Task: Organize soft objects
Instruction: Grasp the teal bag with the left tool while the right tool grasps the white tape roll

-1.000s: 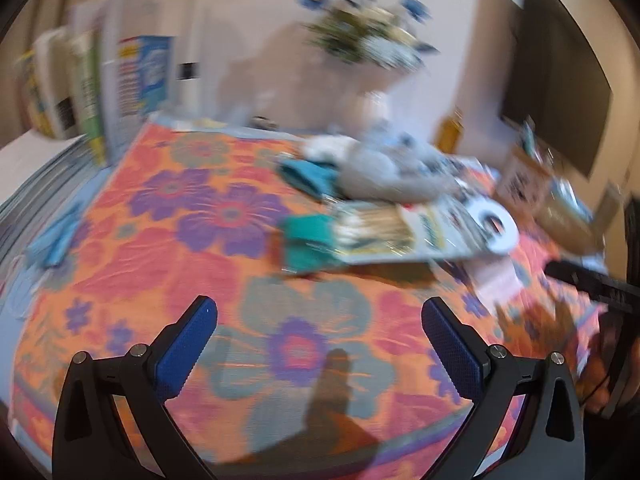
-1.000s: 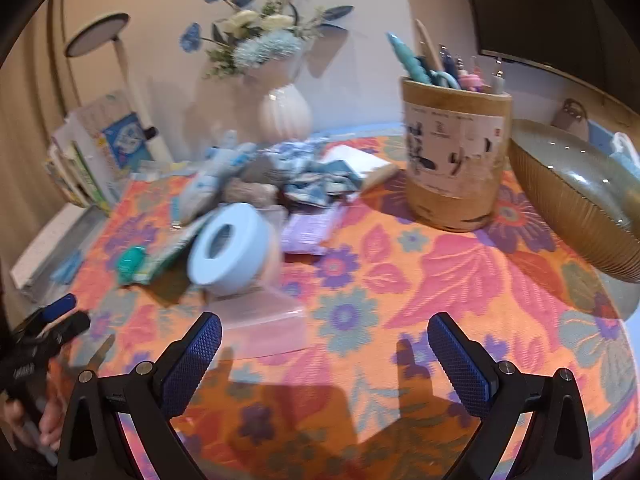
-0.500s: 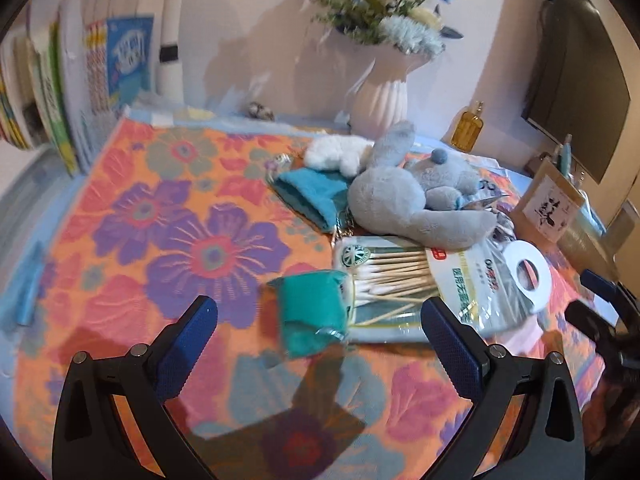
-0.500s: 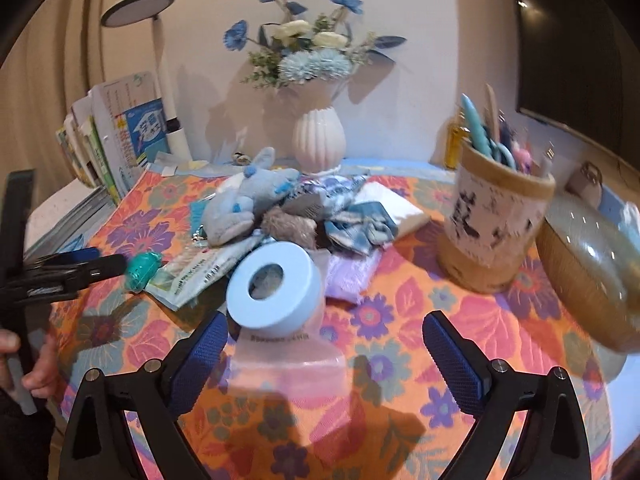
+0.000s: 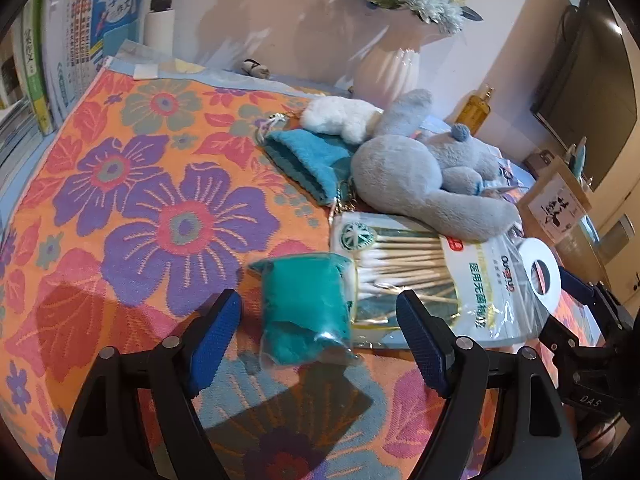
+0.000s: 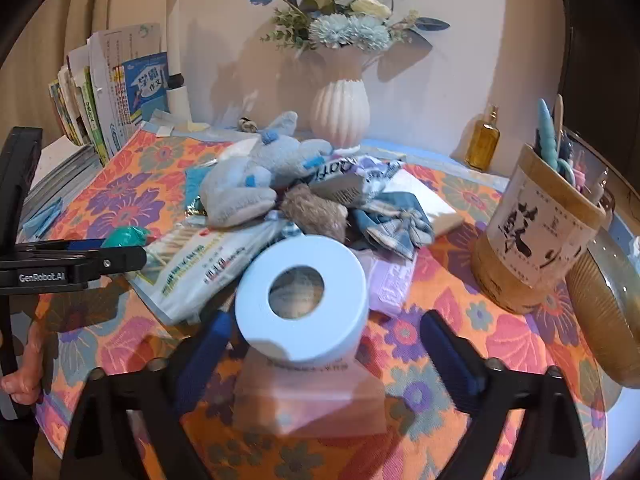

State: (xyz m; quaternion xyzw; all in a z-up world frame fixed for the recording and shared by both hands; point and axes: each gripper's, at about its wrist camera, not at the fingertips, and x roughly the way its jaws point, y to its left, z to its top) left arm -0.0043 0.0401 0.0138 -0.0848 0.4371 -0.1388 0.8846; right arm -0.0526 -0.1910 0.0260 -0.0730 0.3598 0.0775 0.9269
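A teal soft item in a clear wrapper [image 5: 306,306] lies on the flowered tablecloth, between the fingers of my open left gripper [image 5: 320,330]; it also shows in the right wrist view [image 6: 124,237]. Behind it lie a blue velvet pouch [image 5: 308,160], a white fluffy toy [image 5: 340,118] and a grey plush rabbit [image 5: 428,176], which also shows in the right wrist view [image 6: 256,176]. A brown furry toy [image 6: 316,212] and a plaid fabric bow [image 6: 396,220] lie in the pile. My right gripper [image 6: 324,350] is open around a white tape roll [image 6: 302,300], not touching it.
A cotton swab bag [image 5: 424,276] lies under the rabbit. A white vase [image 6: 340,110], an amber bottle [image 6: 484,142], a pen holder [image 6: 536,236] and a ribbed bowl [image 6: 604,320] stand at the back and right. Books [image 5: 60,40] stand at the left edge.
Both grippers have moved forward towards the pile. The teal item now lies between my left fingers and the tape roll between my right fingers.
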